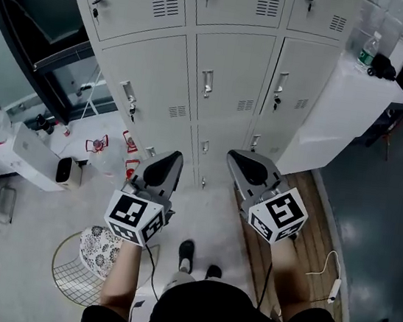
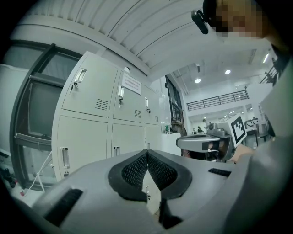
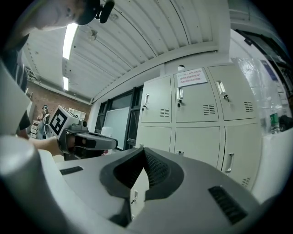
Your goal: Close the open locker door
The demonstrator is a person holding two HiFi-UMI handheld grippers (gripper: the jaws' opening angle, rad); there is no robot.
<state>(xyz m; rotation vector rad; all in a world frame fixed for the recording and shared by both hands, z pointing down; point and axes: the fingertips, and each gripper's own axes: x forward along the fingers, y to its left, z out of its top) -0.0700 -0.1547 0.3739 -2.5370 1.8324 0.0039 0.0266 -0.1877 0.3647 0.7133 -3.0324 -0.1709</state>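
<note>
A bank of pale grey lockers stands in front of me, and every door that shows in the head view sits flush. The bottom row is partly hidden behind my grippers. My left gripper and right gripper are held side by side at waist height, short of the lockers, touching nothing. In the left gripper view the left gripper is shut with its pads meeting at the tip. The right gripper is shut too, and a pale door panel with a small lock shows below its tip.
A white cabinet with a bottle on top stands right of the lockers. White boxes and clutter lie at the left. A wire stool with a patterned cushion is by my left leg. A cable and power strip lie at the right.
</note>
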